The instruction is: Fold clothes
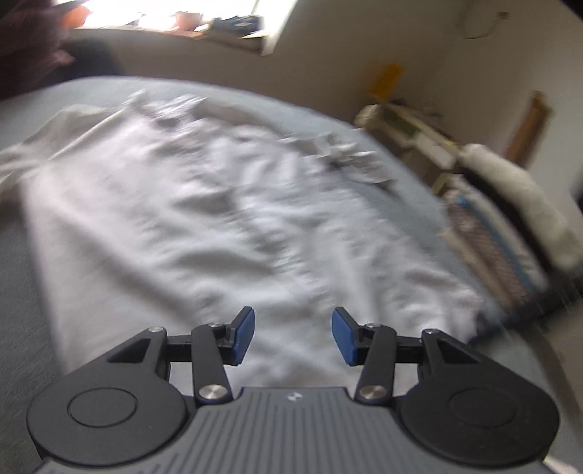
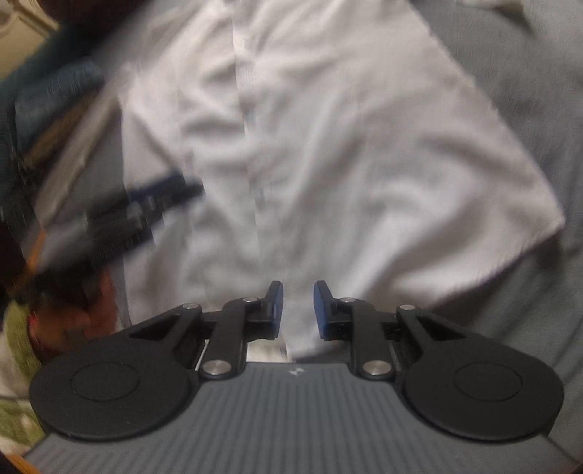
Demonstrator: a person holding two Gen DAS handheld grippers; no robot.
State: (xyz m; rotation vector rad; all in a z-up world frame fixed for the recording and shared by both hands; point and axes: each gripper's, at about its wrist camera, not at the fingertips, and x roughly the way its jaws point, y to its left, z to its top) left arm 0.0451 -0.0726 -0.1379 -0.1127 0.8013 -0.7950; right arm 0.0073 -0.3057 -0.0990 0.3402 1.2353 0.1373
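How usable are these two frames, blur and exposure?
Left wrist view: white shirt motion-smeared, window blown out, left hand-held gripper sharp. Right wrist view: shirt soft, placket still readable; the other gripper at left is streaked; right hand-held gripper crisp.

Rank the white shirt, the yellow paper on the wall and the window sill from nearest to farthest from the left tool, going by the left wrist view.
1. White shirt, spread on the bed just ahead of the left tool.
2. Window sill, beyond the bed, upper left.
3. Yellow paper, upper right wall; too close to the sill to rank firmly.
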